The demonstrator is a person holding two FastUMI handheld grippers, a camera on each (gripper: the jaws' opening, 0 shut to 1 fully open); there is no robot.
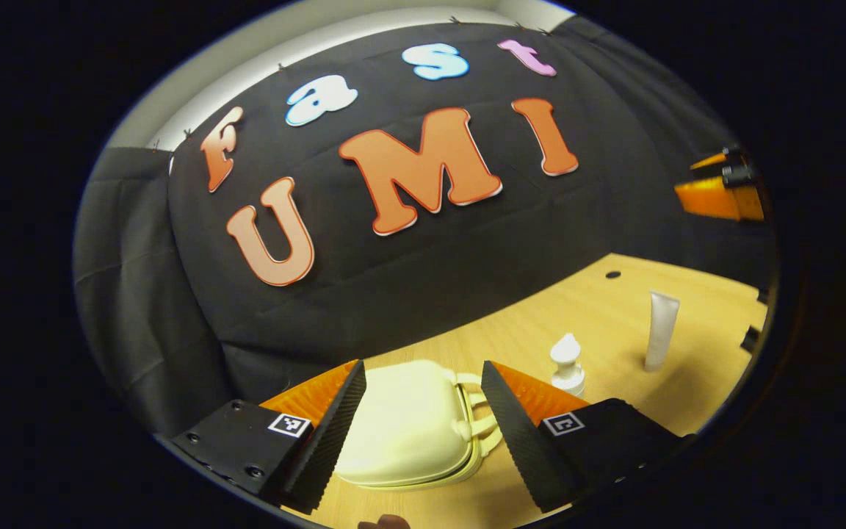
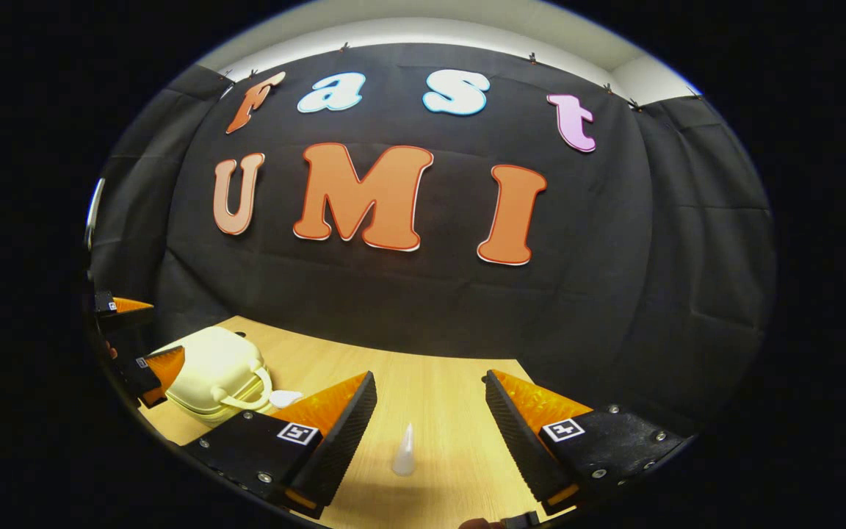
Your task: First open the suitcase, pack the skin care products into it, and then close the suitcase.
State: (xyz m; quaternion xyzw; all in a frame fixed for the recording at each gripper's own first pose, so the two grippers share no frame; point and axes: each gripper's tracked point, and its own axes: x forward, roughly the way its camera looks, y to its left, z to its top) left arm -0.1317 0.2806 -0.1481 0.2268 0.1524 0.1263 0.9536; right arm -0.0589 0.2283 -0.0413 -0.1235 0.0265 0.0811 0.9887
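**Suitcase closed, two products standing on the table**

Item count: one suitcase, two skin care products, two grippers.

1. Suitcase. One pale yellow suitcase (image 1: 401,430) lay flat on the wooden table (image 1: 614,323) with its lid down. Its handle (image 1: 478,419) faced the side where the products stood. In the right gripper view the suitcase (image 2: 214,375) sat at the far left of the table (image 2: 438,397), handle toward the camera.

2. Products. In the left gripper view, one small white bottle (image 1: 568,364) with a pointed cap stood upright just beside the handle. One white tube (image 1: 661,329) stood upright on its cap farther out, apart from the bottle. In the right gripper view, the tube (image 2: 404,450) stood between that gripper's fingers in the picture, touched by neither, and the bottle's cap (image 2: 285,397) showed next to the suitcase handle.

3. Left gripper (image 1: 423,426). Fingers were spread wide, framing the suitcase in the picture. Whether they touched it could not be told. The gripper (image 2: 140,364) also appeared at the left edge of the right gripper view, close to the suitcase.

4. Right gripper (image 2: 429,433). Fingers were spread wide and held nothing. It (image 1: 724,187) also appeared at the right edge of the left gripper view, above the table.
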